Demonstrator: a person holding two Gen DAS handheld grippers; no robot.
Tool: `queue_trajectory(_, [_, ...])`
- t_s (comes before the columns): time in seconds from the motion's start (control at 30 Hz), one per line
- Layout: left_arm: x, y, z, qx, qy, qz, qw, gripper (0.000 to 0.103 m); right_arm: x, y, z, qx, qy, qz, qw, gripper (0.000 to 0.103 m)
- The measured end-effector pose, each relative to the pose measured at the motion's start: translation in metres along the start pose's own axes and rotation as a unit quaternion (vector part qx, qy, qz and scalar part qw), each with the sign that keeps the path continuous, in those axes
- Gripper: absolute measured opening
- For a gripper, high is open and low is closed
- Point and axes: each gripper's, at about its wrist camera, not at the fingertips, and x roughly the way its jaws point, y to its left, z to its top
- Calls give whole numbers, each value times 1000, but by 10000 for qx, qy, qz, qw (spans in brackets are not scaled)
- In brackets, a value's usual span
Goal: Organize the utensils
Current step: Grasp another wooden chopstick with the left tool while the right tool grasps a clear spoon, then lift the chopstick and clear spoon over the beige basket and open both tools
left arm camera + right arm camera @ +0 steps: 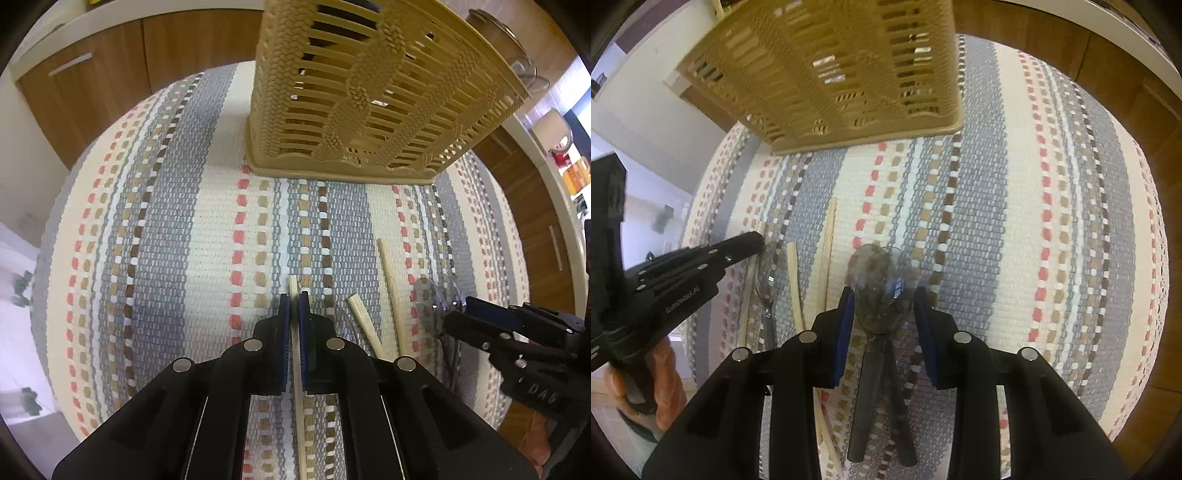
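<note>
My left gripper (294, 306) is shut on a pale wooden chopstick (300, 406) that lies on the striped woven mat (166, 221). Two more chopsticks (364, 326) (392, 291) lie just to its right. In the right wrist view my right gripper (884, 295) stands open, with the bowl of a clear plastic spoon (881, 273) between its blue pads (844, 332). Two dark handles (864, 391) run back under it. A second clear spoon (768, 273) lies beside the left gripper (755, 240). The right gripper (461, 314) shows at the left view's right edge.
A tan slotted plastic basket (351, 92) stands upright at the far side of the mat, also seen as the basket (831, 74) in the right view. Wooden cabinets (92, 92) and a white counter edge ring the mat. A hand (665, 380) holds the left gripper.
</note>
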Motion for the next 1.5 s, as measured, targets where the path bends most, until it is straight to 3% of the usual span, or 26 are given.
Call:
queue_trajectory(0.5, [-37,14,-11,42,-674,-394,9969,2,-17,-6,-1,-148,-439,-58,9989,30])
queue_trajectory(0.83, [-102,9,-38,368,-1806,-393,9821,2,-68,-1,-35,-610,-1302,128,9895,30])
queue_trajectory(1.1, [-157,-21,-54,810,-2805,-206,9562,2,-118,11,-60,-884,-2158,288,9720,30])
queue_trajectory(1.37, [-203,-35,-44,861,-3609,-441,9276,2,-178,22,-47,-925,-3113,453,9447,30])
queue_trajectory(1.5, [-228,-43,-25,975,-4046,-595,9073,2,-212,28,-29,-914,-3651,496,9251,30])
